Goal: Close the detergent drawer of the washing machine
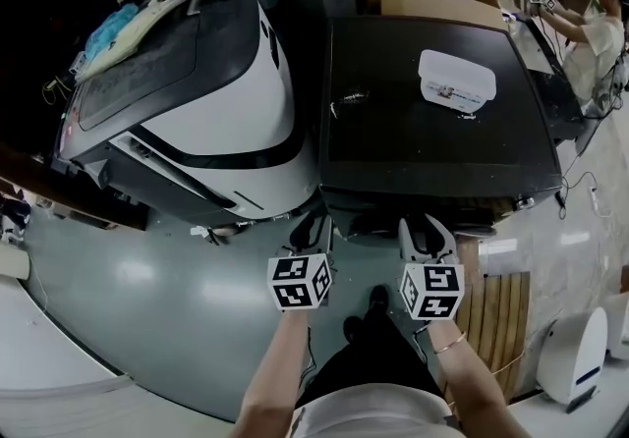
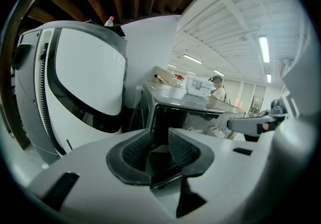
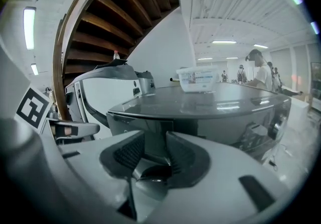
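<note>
The detergent drawer (image 2: 165, 117) sits at the upper left of the front of the dark washing machine (image 1: 432, 132). It shows as a dark panel in the left gripper view, while the overhanging top hides it from the head view, and whether it stands out from the front cannot be told. Both tools point at that front, side by side and just short of it, a stance that appears meant for pushing the drawer in rather than gripping it. The left hand-held gripper (image 1: 311, 230) has its jaws partly apart, with nothing between the pads but the panel beyond. The right hand-held gripper (image 1: 425, 232), near its partner, is likewise parted and empty. A white lidded box (image 1: 457, 81) rests on the machine's top, well clear of the work. A white-and-black machine (image 1: 221, 102) stands close on the left, which makes a straight-on approach the natural line.
</note>
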Tool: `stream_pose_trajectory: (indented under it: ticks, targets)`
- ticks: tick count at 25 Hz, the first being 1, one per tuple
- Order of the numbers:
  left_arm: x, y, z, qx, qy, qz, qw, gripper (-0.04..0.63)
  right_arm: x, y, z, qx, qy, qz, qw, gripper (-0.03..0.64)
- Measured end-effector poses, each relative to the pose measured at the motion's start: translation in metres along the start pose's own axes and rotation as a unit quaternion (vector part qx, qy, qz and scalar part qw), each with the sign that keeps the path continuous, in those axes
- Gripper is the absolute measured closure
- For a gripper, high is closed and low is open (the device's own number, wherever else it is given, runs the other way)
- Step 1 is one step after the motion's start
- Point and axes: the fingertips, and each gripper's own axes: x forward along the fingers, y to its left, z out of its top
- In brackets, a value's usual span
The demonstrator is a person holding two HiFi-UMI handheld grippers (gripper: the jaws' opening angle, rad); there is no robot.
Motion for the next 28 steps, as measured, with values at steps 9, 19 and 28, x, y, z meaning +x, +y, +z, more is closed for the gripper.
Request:
stream_pose_trajectory:
  ticks: [9, 19, 28]
  targets:
    - [-0.034, -0.011, 0.015, 0.006, -0.030, -0.007, 0.9995, 0.537, -0.032, 0.009, 0.020, -0.002, -0.038, 0.012, 0.999, 0.502]
    - [-0.073, -0.024, 0.030, 0.028, -0.054, -0.013, 0.9981, 0.557, -0.069, 0.018, 0.038, 0.002, -0.066, 0.027, 0.997, 0.525]
    - [-0.100, -0.031, 0.033, 0.036, -0.071, -0.011, 0.9967, 0.569, -0.095, 0.027, 0.042, -0.015, -0.082, 0.032, 0.996, 0.614]
